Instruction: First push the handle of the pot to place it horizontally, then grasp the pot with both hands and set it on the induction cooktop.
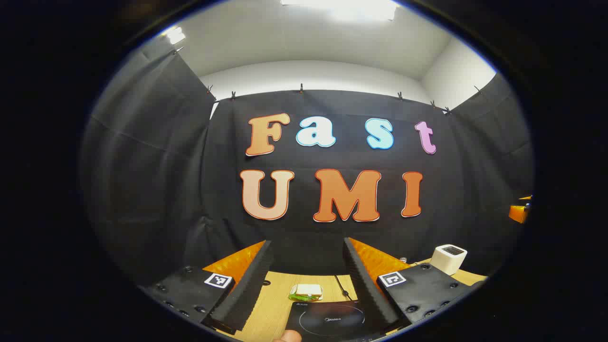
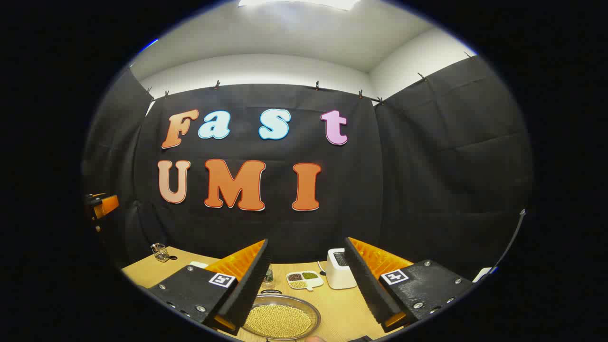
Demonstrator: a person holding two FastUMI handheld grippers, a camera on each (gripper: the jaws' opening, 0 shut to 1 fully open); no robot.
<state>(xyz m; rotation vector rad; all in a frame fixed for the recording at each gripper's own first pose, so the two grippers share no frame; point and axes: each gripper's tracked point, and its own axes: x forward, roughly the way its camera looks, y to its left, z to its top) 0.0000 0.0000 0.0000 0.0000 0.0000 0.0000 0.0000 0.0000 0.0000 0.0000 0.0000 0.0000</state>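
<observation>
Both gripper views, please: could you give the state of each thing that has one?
Left hand-held gripper: open, empty.
Right hand-held gripper: open, empty.
Black induction cooktop: bare, no pot on it.
Round metal pan: filled with small yellow beans.
White toaster: upright, slot empty.

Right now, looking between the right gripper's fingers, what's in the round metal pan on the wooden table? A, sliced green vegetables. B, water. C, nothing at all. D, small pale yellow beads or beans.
D: in the right gripper view the round metal pan on the wooden table holds a bed of small pale yellow beads, lying between the spread fingers of the right gripper.
</observation>
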